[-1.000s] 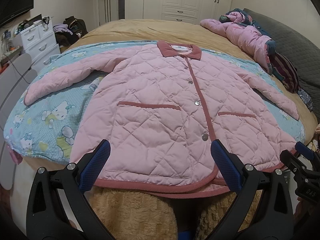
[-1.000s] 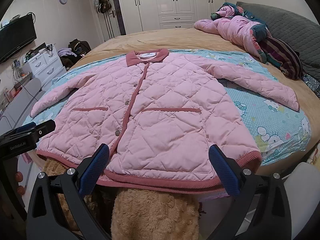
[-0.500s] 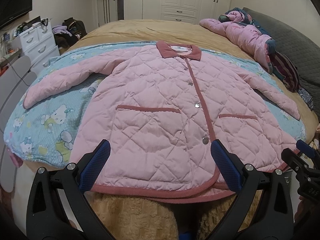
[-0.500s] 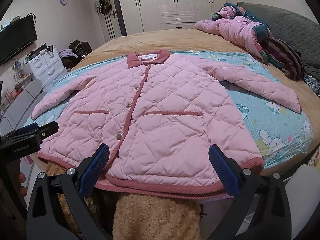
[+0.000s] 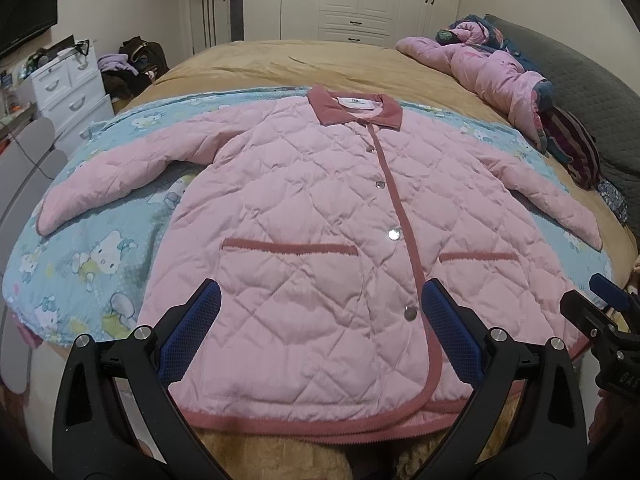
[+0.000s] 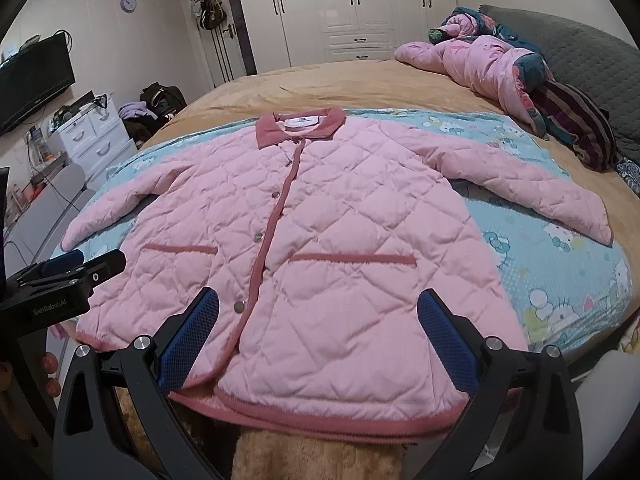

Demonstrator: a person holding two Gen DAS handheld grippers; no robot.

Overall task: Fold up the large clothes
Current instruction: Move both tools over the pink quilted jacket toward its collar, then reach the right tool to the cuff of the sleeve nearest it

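Note:
A pink quilted jacket [image 5: 320, 216] [image 6: 332, 232] with a dusty-rose collar and trim lies flat, front up and buttoned, on a blue cartoon-print sheet [image 5: 92, 256] [image 6: 560, 264], sleeves spread to both sides. Its hem hangs at the near edge of the bed. My left gripper [image 5: 318, 320] hovers open over the hem's left half, holding nothing. Over the right half, my right gripper [image 6: 318, 320] is also open and empty. Each gripper shows at the edge of the other's view: the right gripper [image 5: 600, 312] and the left gripper [image 6: 72, 276].
A tan blanket covers the bed [image 5: 320, 64]. A heap of pink bedding and clothes [image 5: 500, 76] lies at the far right by a grey headboard [image 6: 592, 52]. A white drawer unit [image 5: 68, 88] and a TV [image 6: 32, 80] stand left; white wardrobes [image 6: 352, 8] line the back wall.
Both grippers have moved forward and lower toward the jacket's hem, so the jacket looks larger. The jaws stay open and nothing has been gripped.

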